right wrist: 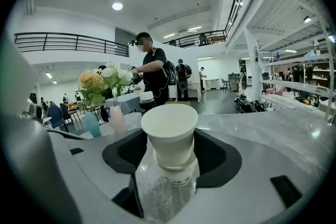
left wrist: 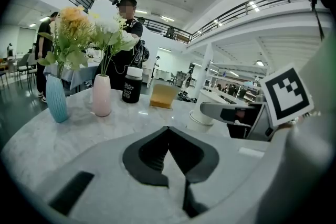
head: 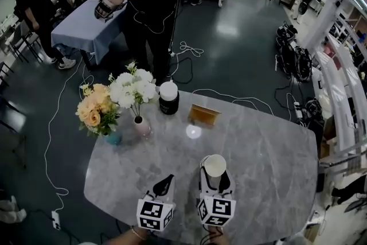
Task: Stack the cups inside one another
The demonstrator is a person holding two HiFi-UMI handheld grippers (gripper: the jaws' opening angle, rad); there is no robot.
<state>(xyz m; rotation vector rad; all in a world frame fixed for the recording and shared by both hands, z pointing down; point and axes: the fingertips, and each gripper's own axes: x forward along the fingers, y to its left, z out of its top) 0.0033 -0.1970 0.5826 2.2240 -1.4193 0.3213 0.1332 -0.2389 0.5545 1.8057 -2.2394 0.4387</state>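
Reading fails on the black jar (head: 168, 101) label and on the lower cup (right wrist: 176, 178) print: both too small. Jar, tan block (head: 203, 116), pink vase (head: 141, 126) and blue vase (head: 113, 137) with flowers stand at the far side of the table (head: 258, 146), well apart from both grippers. Right gripper (head: 215, 172), jaws wide, grasps the white cup (right wrist: 169, 134) nested in that lower cup, at the table's near side. Left gripper (left wrist: 168, 131) just beside it, clenched, empty.
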